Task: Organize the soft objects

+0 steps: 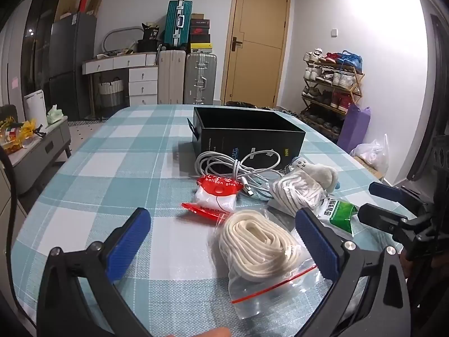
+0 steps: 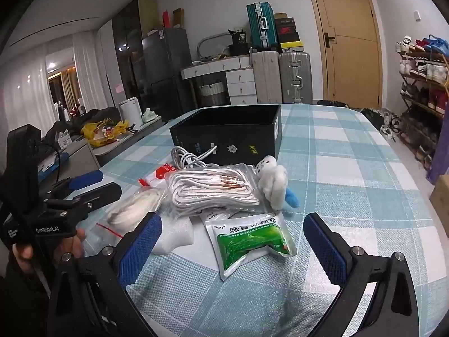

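On the checked teal cloth, soft things are lying in a cluster before the open black box: a coil of cream rope in a clear zip bag, white cord in crinkled plastic, a glossy green sachet, a fuzzy white plush. You are holding your left gripper with jaws wide, straddling the rope bag, touching nothing. Your right gripper is gaping too, around the sachet. The red packet is partly hiding the looped white cable.
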The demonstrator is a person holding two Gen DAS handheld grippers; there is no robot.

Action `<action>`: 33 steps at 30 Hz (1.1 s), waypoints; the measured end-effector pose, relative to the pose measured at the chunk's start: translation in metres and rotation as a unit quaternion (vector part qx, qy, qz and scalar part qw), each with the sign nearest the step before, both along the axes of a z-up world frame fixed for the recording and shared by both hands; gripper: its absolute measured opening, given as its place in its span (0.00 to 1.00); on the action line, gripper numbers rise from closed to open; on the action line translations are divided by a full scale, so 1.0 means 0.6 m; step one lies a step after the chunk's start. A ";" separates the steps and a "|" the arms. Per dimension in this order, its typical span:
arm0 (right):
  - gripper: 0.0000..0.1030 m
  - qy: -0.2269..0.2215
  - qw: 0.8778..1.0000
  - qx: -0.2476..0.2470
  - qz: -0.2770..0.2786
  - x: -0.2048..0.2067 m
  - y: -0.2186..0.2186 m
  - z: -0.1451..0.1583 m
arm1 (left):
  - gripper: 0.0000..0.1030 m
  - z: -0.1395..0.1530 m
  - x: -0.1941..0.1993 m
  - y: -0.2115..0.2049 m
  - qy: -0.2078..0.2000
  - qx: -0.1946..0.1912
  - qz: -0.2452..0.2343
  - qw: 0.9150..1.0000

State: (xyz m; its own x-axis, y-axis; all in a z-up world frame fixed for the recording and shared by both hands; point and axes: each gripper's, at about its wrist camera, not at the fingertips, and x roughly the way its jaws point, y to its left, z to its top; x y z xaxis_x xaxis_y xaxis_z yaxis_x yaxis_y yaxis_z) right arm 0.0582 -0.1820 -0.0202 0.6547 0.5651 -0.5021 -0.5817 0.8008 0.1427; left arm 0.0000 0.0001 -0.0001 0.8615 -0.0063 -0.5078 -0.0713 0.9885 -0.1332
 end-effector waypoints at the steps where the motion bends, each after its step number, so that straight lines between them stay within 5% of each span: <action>1: 1.00 -0.002 1.000 0.000 0.000 -0.001 0.000 0.000 | 1.00 0.000 0.000 0.000 0.000 -0.001 0.000 1.000; 33: 1.00 0.015 1.000 0.012 0.003 -0.001 -0.002 -0.004 | 1.00 0.000 -0.009 -0.010 -0.016 0.019 -0.007 1.000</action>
